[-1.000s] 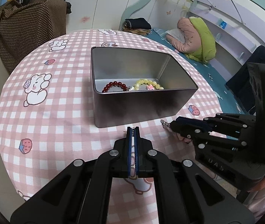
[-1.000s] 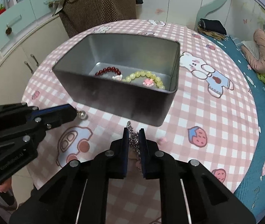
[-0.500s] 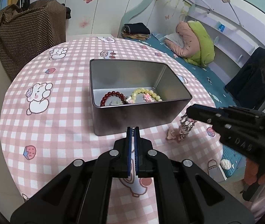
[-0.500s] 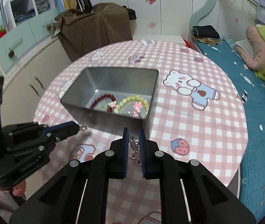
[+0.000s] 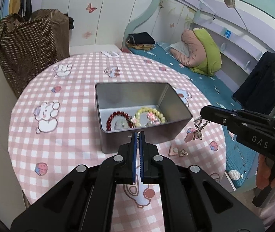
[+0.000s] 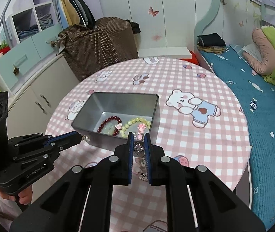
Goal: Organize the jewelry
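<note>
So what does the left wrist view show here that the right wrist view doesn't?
Only the left wrist view shows the silver chain hanging free below the right tongs, beside the tin, and a small charm lying on the tablecloth. Only the right wrist view shows a pearl piece at the tip of the left tongs. Both show the tin holding the red bracelet and the yellow bracelet.

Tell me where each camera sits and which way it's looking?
Left wrist: sits on the left gripper, looking across the metal box toward the bed; the right gripper, its dangling chain and a hand show.
Right wrist: sits on the right gripper, looking toward the wardrobe; the left gripper shows.
Both see the box, two bracelets and the checked table.
</note>
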Available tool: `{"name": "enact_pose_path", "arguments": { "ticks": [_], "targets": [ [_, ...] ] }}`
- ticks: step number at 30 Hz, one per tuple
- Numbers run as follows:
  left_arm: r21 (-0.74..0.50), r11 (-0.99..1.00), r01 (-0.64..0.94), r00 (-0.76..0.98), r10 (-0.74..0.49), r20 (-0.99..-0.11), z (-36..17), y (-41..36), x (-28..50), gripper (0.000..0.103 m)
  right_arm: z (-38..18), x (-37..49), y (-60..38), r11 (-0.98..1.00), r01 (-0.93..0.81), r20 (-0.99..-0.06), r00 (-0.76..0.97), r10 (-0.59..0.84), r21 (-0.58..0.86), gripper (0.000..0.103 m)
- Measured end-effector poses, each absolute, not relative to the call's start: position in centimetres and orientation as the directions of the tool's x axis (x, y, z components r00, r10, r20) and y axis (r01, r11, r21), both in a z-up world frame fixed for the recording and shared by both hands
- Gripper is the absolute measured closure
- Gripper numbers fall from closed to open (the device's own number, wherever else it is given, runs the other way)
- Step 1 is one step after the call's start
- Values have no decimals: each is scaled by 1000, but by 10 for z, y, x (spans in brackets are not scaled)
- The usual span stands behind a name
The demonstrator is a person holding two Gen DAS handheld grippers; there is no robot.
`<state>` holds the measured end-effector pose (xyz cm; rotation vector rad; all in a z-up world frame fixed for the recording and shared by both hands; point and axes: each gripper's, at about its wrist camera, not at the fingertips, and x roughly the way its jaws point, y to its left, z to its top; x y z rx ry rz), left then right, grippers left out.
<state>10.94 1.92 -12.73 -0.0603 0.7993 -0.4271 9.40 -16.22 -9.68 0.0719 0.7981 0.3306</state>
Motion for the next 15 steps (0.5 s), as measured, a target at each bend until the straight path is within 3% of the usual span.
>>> {"name": "enact_pose_path", "arguments": {
  "ticks": [5,15],
  "targets": [
    [-212,914,346,634,-395,-666,-119,21,107,101,-95,91,-161,931,-298,-682,637,359,212,93],
    [-218,916,336,613,-389,-688,-130,22,106,101,-160,86,-153,929,-280,-808,471,353,242,88]
  ]
}}
